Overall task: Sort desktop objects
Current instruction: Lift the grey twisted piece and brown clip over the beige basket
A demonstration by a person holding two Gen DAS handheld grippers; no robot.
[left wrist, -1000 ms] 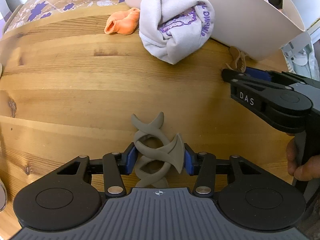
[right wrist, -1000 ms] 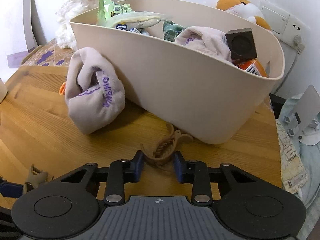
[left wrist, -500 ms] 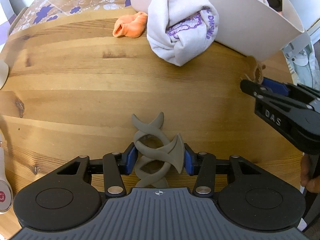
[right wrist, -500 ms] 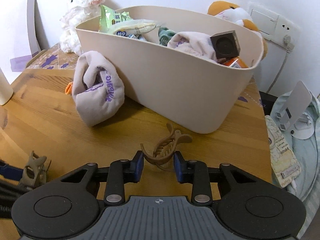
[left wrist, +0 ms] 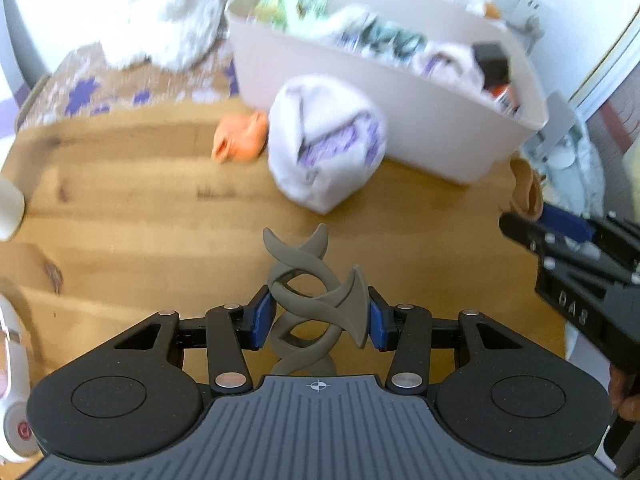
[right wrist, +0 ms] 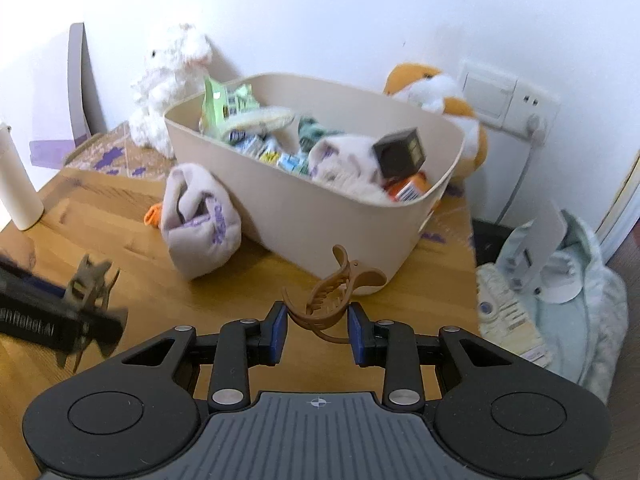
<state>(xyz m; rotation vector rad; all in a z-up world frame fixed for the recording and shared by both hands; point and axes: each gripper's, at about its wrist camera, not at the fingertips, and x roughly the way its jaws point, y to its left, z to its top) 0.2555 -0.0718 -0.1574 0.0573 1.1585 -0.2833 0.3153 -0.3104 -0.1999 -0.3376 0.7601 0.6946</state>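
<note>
My left gripper [left wrist: 316, 318] is shut on a grey twisted hair claw [left wrist: 316, 300], held above the wooden table [left wrist: 120, 208]. My right gripper [right wrist: 318, 330] is shut on a brown hair claw [right wrist: 334, 292], also lifted off the table. The left wrist view shows the right gripper [left wrist: 532, 216] at the right edge with the brown claw [left wrist: 526, 188] at its tip. At the left edge of the right wrist view is the left gripper [right wrist: 90, 302] with the grey claw [right wrist: 90, 280]. A beige bin [right wrist: 320, 216] full of items stands behind both.
A rolled white and purple cloth [right wrist: 200, 220] leans on the bin's front, with an orange item [left wrist: 240, 142] beside it. Plush toys, one white [right wrist: 172, 80] and one orange [right wrist: 444, 112], stand behind the bin. A white bottle [right wrist: 18, 184] stands at the left. Pale blue fabric [right wrist: 580, 300] lies past the table's right edge.
Both grippers have risen with their hair claws, and the views now tilt up, showing the bin's inside and the wall. The brown claw has come off the table.
</note>
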